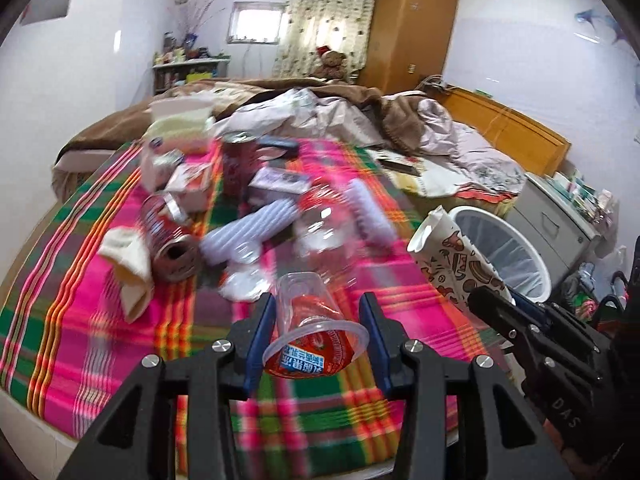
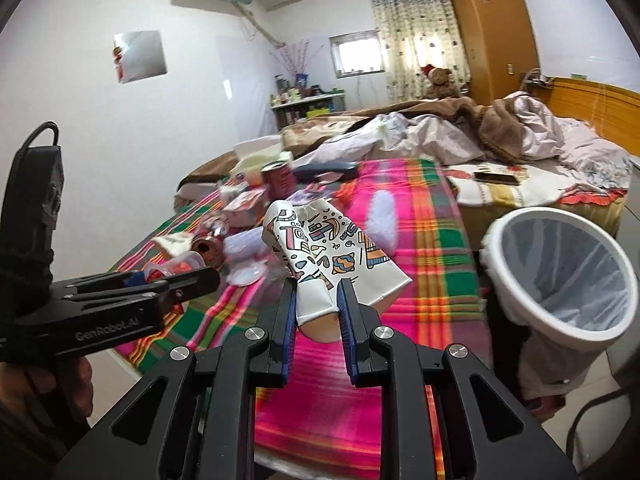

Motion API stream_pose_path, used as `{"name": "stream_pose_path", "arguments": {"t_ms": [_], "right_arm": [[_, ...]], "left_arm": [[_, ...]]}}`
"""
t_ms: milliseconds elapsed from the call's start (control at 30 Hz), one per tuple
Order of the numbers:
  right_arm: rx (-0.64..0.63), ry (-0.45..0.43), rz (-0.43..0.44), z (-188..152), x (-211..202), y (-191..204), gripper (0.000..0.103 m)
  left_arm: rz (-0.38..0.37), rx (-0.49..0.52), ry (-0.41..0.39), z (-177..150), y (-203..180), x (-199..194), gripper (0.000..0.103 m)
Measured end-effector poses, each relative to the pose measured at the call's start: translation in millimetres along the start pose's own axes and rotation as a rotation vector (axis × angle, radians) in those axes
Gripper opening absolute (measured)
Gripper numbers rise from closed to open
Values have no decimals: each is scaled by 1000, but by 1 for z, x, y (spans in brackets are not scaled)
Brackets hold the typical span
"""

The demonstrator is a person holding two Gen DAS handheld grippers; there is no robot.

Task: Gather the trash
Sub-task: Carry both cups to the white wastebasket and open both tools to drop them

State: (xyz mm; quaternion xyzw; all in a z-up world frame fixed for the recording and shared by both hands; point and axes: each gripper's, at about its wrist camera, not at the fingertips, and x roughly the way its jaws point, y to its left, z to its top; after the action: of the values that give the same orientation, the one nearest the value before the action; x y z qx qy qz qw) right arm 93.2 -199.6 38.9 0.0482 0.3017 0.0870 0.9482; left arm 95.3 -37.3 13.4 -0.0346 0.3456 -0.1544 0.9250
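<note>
My left gripper [image 1: 318, 312] is shut on a clear plastic cup [image 1: 312, 320] with a red label, held above the plaid blanket [image 1: 100, 340]. My right gripper [image 2: 316, 300] is shut on a crushed white paper cup [image 2: 320, 248] with cartoon print, held over the blanket's right part. The paper cup also shows in the left wrist view [image 1: 456, 256]. A white trash bin [image 2: 560, 272] with a clear liner stands beside the bed, right of the right gripper; it also shows in the left wrist view [image 1: 504, 248]. More trash lies on the blanket: red cans [image 1: 172, 240], white ribbed bottles [image 1: 248, 232], small cartons [image 1: 188, 184].
A rumpled brown and pink duvet [image 1: 360, 116] covers the far bed. A phone [image 2: 496, 178] lies on a cloth at the right. A wooden headboard [image 1: 508, 124], wardrobe [image 1: 412, 24] and grey cabinet [image 1: 560, 220] stand at the right.
</note>
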Motion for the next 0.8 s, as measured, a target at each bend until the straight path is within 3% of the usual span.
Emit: {"name": "stream_pose_path", "arguments": {"t_ms": [267, 567, 800], "right_arm": [[42, -32, -129, 16, -15, -47, 20], [112, -33, -275, 24, -21, -98, 20], [171, 6, -360, 21, -18, -134, 20]], "left_arm": [[-111, 78, -15, 29, -55, 17, 45], [-269, 161, 24, 55, -125, 53, 45], [-338, 200, 70, 61, -170, 81, 45]]}}
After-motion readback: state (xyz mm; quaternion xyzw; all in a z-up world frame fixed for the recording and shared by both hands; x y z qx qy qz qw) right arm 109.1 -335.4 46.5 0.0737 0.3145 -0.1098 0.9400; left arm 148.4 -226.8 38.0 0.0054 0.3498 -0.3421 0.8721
